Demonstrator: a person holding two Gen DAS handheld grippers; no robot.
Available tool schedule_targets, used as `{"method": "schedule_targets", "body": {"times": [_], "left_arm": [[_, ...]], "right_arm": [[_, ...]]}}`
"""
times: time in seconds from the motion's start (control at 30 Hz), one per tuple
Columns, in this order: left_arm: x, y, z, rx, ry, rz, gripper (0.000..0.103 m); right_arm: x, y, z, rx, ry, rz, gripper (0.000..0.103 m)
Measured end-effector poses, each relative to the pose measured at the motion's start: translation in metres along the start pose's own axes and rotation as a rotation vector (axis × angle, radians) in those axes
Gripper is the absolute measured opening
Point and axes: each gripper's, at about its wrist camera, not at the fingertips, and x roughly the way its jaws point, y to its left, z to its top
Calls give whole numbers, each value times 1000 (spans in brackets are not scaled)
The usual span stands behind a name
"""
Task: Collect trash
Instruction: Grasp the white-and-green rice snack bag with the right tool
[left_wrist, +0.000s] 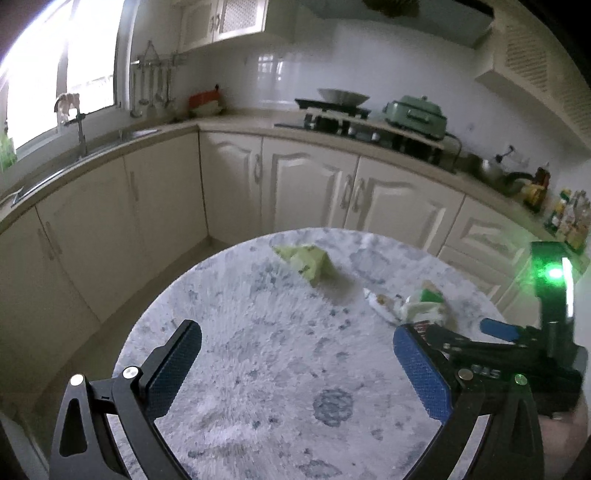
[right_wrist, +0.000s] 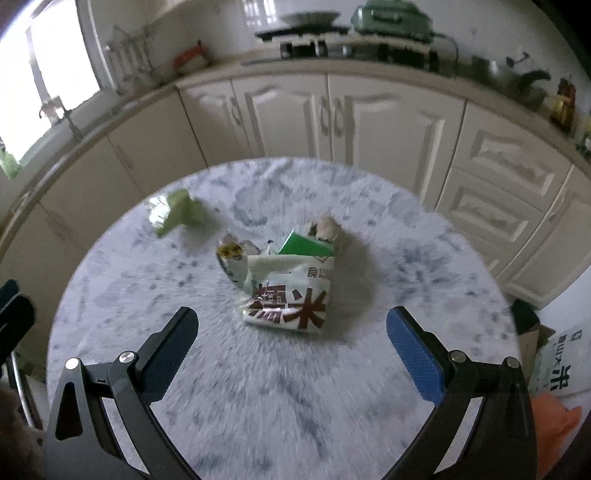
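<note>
Right wrist view: right gripper (right_wrist: 291, 334) jaws spread wide, nothing between them. Crumpled rice bag (right_wrist: 290, 291), white with large brown characters, lies dead ahead just beyond the fingertips, centred in the gap, on the round marbled table (right_wrist: 258, 406). Left gripper (left_wrist: 295, 354) equally wide open and empty; from its view the same pile sits ahead and to its right, next to the right gripper (left_wrist: 454, 332).

Handling, judged from looks:
- rice bag: thin film, appears empty, so light and floppy. Probably slick. A pinch on a raised crease or folded edge should hold better than a flat face; it will collapse in the jaws.
- green carton (right_wrist: 306, 245): touching the bag's far side. Stiffer, likely light; grip across its flat faces.
- small printed wrapper (right_wrist: 231, 254): at the bag's far left, soft, thin.
- pale crumpled wad (right_wrist: 327, 227): just behind the carton; material unclear.
- light green crumpled wrapper (right_wrist: 177, 214): well apart, far left of the right gripper; straight ahead of the left gripper. Soft, holds some shape.

Count on table: 1 rice bag, 1 carton, 1 printed wrapper, 1 wad, 1 green wrapper; five pieces. No bin visible on the table.
</note>
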Motion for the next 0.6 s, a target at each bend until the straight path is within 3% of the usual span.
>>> {"method": "schedule_targets", "body": {"times": [0.17,0.37,0.6], "left_arm": [[32,1,18,1,37,12,102],[72,-7,30,13,67,11,102],[114,-32,40,55,89,-5,102]], "right_arm": [[35,4,5,0,27,-31,102],[39,0,4,-28,-3,-31,72],[30,-13,-2,-54,-8,22,71]]}}
